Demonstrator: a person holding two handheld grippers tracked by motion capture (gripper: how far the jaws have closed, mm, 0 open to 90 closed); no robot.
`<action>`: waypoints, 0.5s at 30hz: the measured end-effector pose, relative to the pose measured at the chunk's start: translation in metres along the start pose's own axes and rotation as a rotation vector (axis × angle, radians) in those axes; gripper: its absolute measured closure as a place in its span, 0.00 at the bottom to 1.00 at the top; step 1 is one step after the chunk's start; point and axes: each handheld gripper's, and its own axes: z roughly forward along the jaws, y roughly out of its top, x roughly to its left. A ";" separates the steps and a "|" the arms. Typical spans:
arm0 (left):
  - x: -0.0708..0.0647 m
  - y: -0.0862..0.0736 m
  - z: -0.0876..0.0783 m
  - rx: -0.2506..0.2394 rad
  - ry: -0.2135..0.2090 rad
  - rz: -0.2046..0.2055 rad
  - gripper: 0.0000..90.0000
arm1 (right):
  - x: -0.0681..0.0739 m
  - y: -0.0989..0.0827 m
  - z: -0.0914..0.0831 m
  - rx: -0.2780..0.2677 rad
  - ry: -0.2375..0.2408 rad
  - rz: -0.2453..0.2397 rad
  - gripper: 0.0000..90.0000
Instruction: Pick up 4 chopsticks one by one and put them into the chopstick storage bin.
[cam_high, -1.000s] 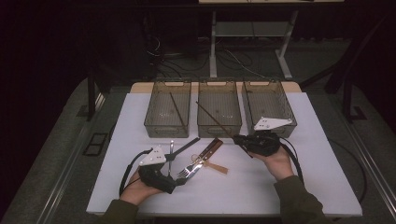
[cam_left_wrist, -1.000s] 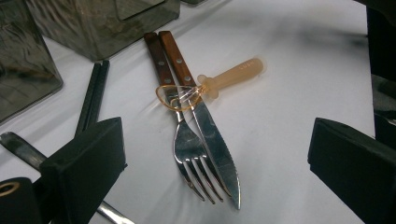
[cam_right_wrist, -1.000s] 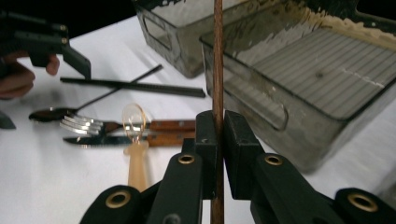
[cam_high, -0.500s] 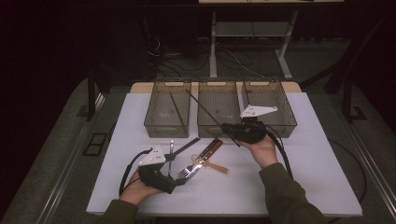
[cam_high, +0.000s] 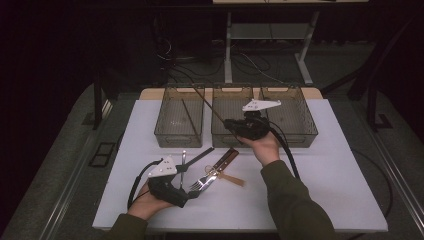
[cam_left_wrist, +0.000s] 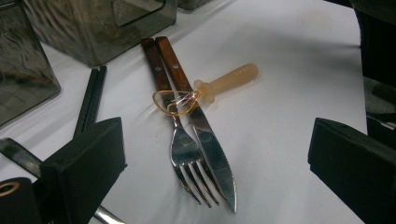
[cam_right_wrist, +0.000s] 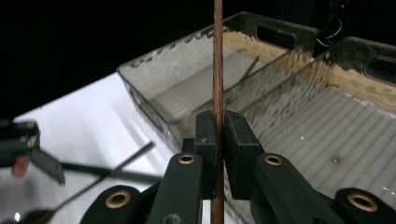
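While the sorting is under way, the scene reads as follows:

Held thing: a brown wooden chopstick, pinched near one end, its free length slanting toward 11 o'clock in the high view, over the gap between the left and middle bins.
Right gripper: jaws clamped tight on the chopstick, hanging above the front of the middle bin; the end grip likely lets the stick be tipped lengthwise into a bin.
Likely target: the left bin, at 10 o'clock from the gripper, which already has another chopstick in it, so like seems to go with like.
Right bin: at 3 o'clock from the gripper.
Left gripper: jaws spread wide, holding nothing, resting at 7 o'clock on the white table, seemingly poised toward the cutlery.
Cutlery awaiting: fork and knife with wooden handles side by side, a translucent baby spoon lying across them, dark chopsticks at their 9 o'clock.
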 end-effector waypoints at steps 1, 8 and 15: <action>0.000 0.000 0.000 -0.001 0.000 -0.001 0.04 | 0.001 0.002 0.002 0.001 -0.001 0.009 0.93; 0.000 0.000 -0.001 -0.007 -0.001 -0.003 0.04 | 0.003 0.016 0.019 0.002 -0.018 0.000 0.93; 0.000 0.001 -0.001 -0.006 0.002 0.001 0.04 | 0.005 0.027 0.034 0.005 -0.030 0.005 0.93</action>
